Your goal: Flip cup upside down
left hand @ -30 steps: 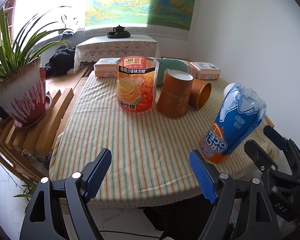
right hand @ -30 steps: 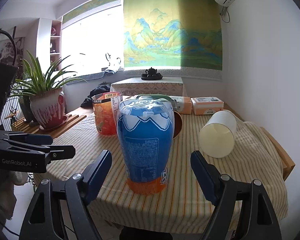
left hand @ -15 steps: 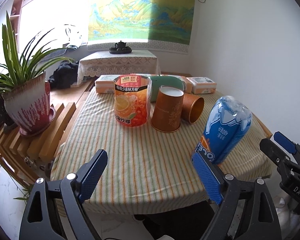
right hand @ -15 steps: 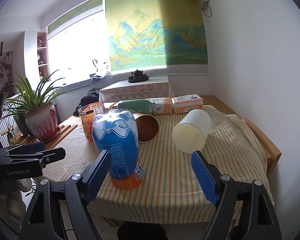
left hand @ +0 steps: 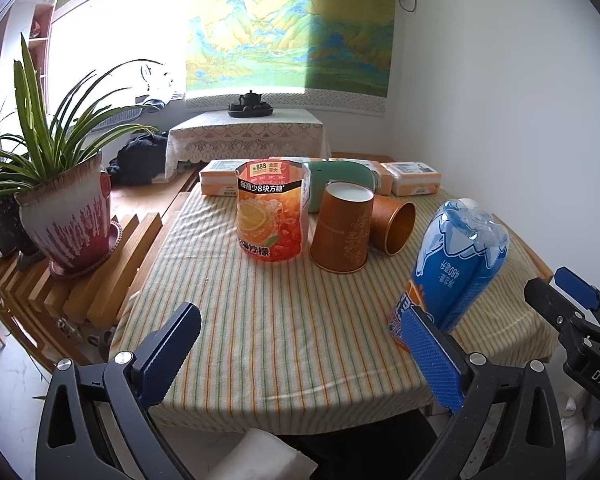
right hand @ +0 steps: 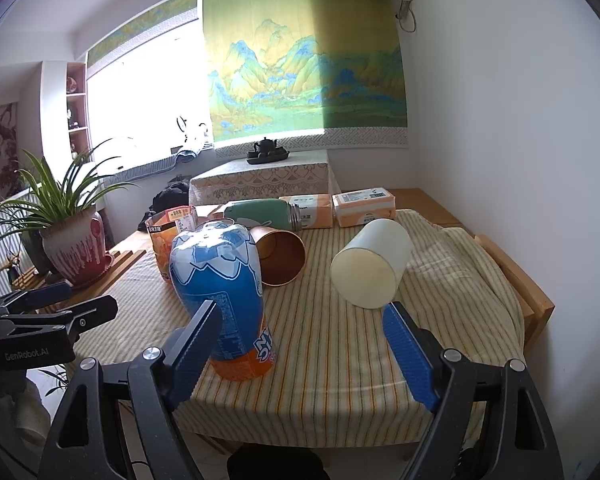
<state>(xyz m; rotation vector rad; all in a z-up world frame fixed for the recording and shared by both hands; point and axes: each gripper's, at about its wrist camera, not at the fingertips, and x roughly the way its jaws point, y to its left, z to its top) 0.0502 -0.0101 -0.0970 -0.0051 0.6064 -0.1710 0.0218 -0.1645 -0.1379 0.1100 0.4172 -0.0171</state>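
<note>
Both jaws spread wide, nothing held: left hand-held gripper (left hand: 300, 348) and right hand-held gripper (right hand: 304, 344) sit at the near edge of the striped surface (left hand: 284, 320). White cup (right hand: 372, 267) lies on its side, near the right gripper. Brown cup (left hand: 342, 232) stands inverted. Orange carton (left hand: 271, 210) reads "888". Blue bottle (left hand: 456, 264) reads "480". The left gripper's body says "GenRobot.AI".
</note>
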